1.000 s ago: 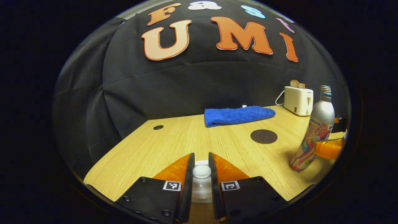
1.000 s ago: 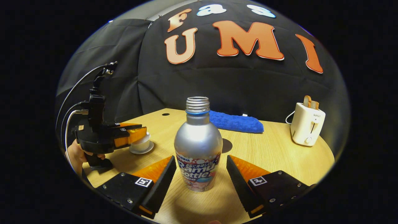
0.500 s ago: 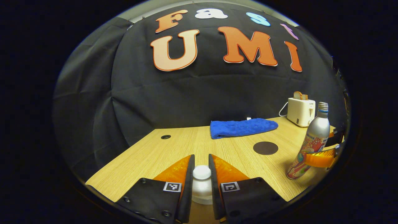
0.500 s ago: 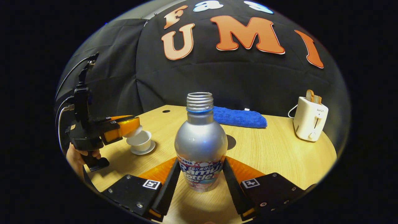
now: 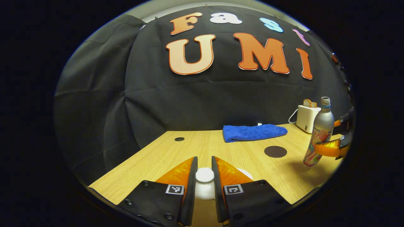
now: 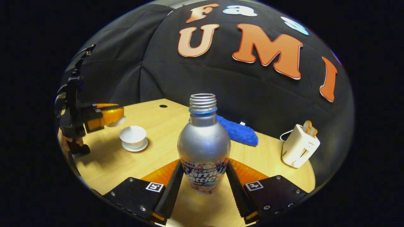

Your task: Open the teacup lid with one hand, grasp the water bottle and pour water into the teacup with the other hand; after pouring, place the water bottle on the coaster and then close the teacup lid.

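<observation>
Your left gripper (image 5: 204, 176) sits at the bottom centre of the left gripper view, both fingers clenched on the knob of the white teacup lid (image 5: 204, 175); in the right gripper view that same gripper (image 6: 109, 115) appears at the left edge, holding the lid (image 6: 117, 121) in the air above and to the left of the teacup (image 6: 133, 135); the cup stands uncovered on its saucer (image 6: 134, 147), left of centre on the wooden table (image 6: 151, 157).

Your right gripper (image 6: 203, 181) is at the bottom centre of the right gripper view, both fingers pressed against the lower sides of the water bottle (image 6: 204, 148); the bottle is upright there, neck uncapped; in the left gripper view the bottle (image 5: 318, 132) shows at the right edge, leaning slightly, gripped low on its body by your right gripper (image 5: 326, 148); its base looks clear of the table with a shadow under it, though you cannot be sure from this angle.

The dark round coaster (image 5: 275, 151) lies bare on the table, just left of the bottle in the left gripper view; a folded blue towel (image 5: 254, 132) lies behind it near the cloth wall; a white toaster (image 6: 300, 145) stands at the right of the right gripper view, bread in its slot.
</observation>
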### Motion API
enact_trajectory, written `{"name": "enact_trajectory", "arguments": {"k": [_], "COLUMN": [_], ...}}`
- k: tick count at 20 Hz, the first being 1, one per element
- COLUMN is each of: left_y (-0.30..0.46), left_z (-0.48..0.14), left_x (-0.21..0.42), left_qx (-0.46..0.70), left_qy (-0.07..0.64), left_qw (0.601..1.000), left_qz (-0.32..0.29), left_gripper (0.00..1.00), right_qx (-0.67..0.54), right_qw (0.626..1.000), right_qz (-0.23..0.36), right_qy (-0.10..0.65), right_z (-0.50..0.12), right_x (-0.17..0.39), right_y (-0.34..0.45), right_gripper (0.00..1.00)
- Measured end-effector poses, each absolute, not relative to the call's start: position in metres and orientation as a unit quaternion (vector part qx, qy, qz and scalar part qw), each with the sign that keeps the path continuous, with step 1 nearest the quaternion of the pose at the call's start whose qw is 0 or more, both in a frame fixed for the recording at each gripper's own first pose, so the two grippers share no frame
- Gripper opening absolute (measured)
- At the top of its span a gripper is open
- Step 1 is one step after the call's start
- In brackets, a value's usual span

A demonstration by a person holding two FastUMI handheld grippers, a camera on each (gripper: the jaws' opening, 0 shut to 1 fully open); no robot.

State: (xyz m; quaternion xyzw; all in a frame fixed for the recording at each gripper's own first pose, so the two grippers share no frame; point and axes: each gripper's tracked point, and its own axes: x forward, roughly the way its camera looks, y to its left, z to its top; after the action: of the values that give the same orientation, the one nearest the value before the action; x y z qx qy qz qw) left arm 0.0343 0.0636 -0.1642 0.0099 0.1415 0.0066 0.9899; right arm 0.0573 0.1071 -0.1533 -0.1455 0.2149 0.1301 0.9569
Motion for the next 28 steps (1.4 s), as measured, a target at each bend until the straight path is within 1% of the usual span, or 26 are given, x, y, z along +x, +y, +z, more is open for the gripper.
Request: {"name": "enact_trajectory", "arguments": {"k": [4, 5, 6, 7, 8, 12, 17, 22, 25, 26, 27, 28], "left_y": [0.087, 0.094, 0.100, 0.105, 0.113, 0.128, 0.137, 0.142, 0.146, 0.147, 0.148, 0.149], "left_z": [-0.170, -0.170, -0.171, -0.173, -0.175, -0.180, -0.183, -0.188, -0.191, -0.192, -0.192, -0.192], "left_x": [0.022, 0.019, 0.016, 0.013, 0.010, -0.001, -0.007, -0.010, -0.014, -0.015, -0.015, -0.015], "left_qx": [0.010, 0.005, -0.001, -0.006, -0.007, -0.007, -0.012, -0.016, -0.019, -0.022, -0.025, -0.026], "left_qy": [0.149, 0.151, 0.154, 0.156, 0.158, 0.166, 0.169, 0.170, 0.171, 0.172, 0.172, 0.171], "left_qw": [0.989, 0.988, 0.988, 0.987, 0.987, 0.985, 0.985, 0.984, 0.984, 0.984, 0.984, 0.984], "left_qz": [0.018, 0.022, 0.025, 0.029, 0.034, 0.044, 0.045, 0.044, 0.046, 0.045, 0.045, 0.044], "left_gripper": [0.32, 0.36, 0.27, 0.36, 0.32, 0.32, 0.32, 0.32, 0.32, 0.32, 0.32, 0.32], "right_qx": [-0.218, -0.232, -0.245, -0.259, -0.271, -0.314, -0.375, -0.430, -0.464, -0.480, -0.496, -0.506], "right_qw": [0.941, 0.937, 0.934, 0.930, 0.926, 0.912, 0.892, 0.867, 0.854, 0.847, 0.842, 0.839], "right_qz": [0.135, 0.137, 0.139, 0.139, 0.138, 0.137, 0.136, 0.156, 0.152, 0.147, 0.142, 0.135], "right_qy": [0.220, 0.221, 0.221, 0.221, 0.222, 0.225, 0.211, 0.199, 0.183, 0.172, 0.159, 0.146], "right_z": [-0.147, -0.145, -0.143, -0.142, -0.142, -0.142, -0.138, -0.156, -0.157, -0.154, -0.149, -0.147], "right_x": [0.069, 0.071, 0.074, 0.078, 0.082, 0.098, 0.113, 0.119, 0.124, 0.127, 0.129, 0.131], "right_y": [0.115, 0.116, 0.118, 0.119, 0.119, 0.123, 0.132, 0.152, 0.161, 0.163, 0.168, 0.171], "right_gripper": [0.79, 0.79, 0.78, 0.79, 0.78, 0.78, 0.78, 0.78, 0.77, 0.73, 0.77, 0.77]}}
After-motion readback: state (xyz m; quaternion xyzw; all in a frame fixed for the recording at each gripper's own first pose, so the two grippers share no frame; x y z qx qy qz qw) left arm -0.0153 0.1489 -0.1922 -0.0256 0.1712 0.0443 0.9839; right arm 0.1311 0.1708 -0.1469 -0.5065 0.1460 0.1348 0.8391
